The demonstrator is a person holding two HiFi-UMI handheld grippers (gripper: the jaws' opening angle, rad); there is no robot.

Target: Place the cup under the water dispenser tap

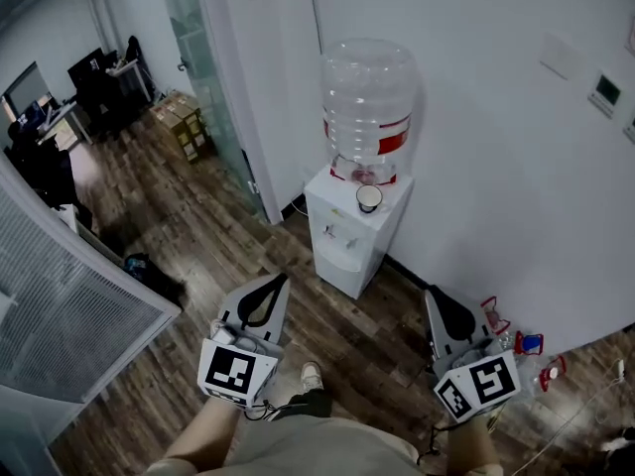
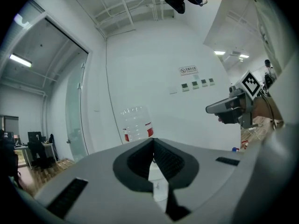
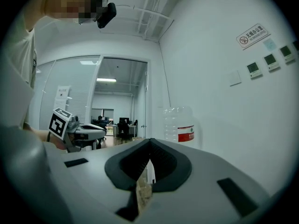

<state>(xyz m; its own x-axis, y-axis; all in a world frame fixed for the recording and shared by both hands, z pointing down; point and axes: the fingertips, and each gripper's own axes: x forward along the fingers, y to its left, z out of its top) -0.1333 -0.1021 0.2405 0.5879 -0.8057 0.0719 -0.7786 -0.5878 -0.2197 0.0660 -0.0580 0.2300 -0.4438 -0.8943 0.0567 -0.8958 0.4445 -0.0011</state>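
The left gripper (image 1: 277,283) is held level with its jaws clenched tip to tip on nothing, well short of the white floor-standing water dispenser (image 1: 349,228). The small white paper cup (image 1: 369,198) stands upright on the dispenser's flat top, just beside the base of the clear plastic water bottle with a red label (image 1: 367,107), not yet under the taps on the front panel. The right gripper (image 1: 435,296) is likewise closed and empty, also well apart from the dispenser.

Risks, as I judge them:
1. With both claws shut, a reach that arrives unopened would shove the cup rather than take it, tipping it off the top or against the bottle.
2. The bottle sits so near the cup that 1 jaw may strike it while straddling the rim.
3. A paper wall is soft, and a hard squeeze could crush it.
4. The red and blue clutter on the wooden floor (image 1: 524,344) at the right could catch a foot.
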